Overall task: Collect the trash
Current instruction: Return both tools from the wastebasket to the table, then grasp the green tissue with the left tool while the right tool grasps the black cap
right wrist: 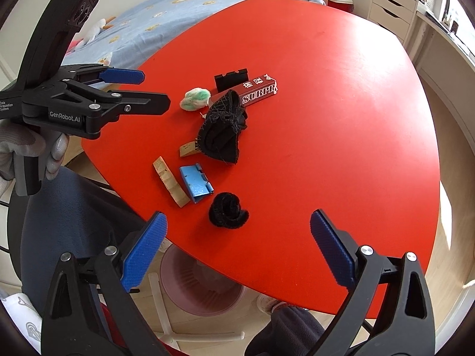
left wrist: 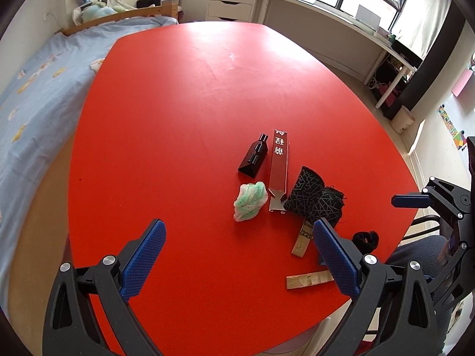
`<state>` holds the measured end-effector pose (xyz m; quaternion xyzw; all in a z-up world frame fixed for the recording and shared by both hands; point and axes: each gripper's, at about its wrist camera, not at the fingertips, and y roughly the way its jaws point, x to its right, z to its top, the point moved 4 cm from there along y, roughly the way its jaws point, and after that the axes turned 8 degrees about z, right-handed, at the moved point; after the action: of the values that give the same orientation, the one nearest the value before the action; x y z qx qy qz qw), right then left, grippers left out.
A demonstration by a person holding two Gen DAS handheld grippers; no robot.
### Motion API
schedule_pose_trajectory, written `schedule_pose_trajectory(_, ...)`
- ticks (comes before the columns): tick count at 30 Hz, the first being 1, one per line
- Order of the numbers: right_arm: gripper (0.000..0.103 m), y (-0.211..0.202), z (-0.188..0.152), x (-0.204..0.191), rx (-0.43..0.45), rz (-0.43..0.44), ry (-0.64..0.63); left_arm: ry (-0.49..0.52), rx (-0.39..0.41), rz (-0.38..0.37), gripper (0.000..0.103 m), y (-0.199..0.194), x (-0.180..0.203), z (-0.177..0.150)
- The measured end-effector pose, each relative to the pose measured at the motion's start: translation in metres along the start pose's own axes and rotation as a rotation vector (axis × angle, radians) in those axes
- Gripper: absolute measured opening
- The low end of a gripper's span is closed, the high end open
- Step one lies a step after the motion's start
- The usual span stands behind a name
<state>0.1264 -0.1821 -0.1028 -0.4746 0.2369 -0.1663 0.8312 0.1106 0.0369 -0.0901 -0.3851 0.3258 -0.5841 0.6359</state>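
Left gripper (left wrist: 237,255): jaws wide, empty — held above the red table (left wrist: 184,112).
Right gripper (right wrist: 237,246): jaws wide, empty, over the table's near edge.
Nearest trash: black fuzzy ring (right wrist: 228,210), blue foil wrapper (right wrist: 196,183) touching a wooden strip (right wrist: 171,181).
Farther trash: black patterned cloth (right wrist: 222,130) — against a red box (right wrist: 259,91), green-white wad (right wrist: 195,98) just beside.
Below the table: pink bin (right wrist: 202,287).
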Motion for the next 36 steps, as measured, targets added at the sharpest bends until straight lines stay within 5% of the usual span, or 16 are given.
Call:
schedule_pose_trajectory(14,0.067,0.014,0.003,0.000,-0.032,0.012,-0.012,0.023,-0.016,0.000,0.094,0.027,-0.001,0.002)
schedule_pose_trajectory(20,0.054,0.018,0.001,-0.001,-0.040,0.021,-0.010,0.044,-0.015,0.004,0.075,0.032,0.005,0.003)
schedule_pose_trajectory(31,0.024,0.023,0.001,-0.002,-0.040,0.014,-0.007,0.069,-0.016,0.002,0.019,0.031,0.014,0.007)
schedule_pose_trajectory(36,0.023,0.021,0.000,-0.001,-0.030,0.014,0.001,0.066,-0.014,0.002,0.017,0.029,0.014,0.007)
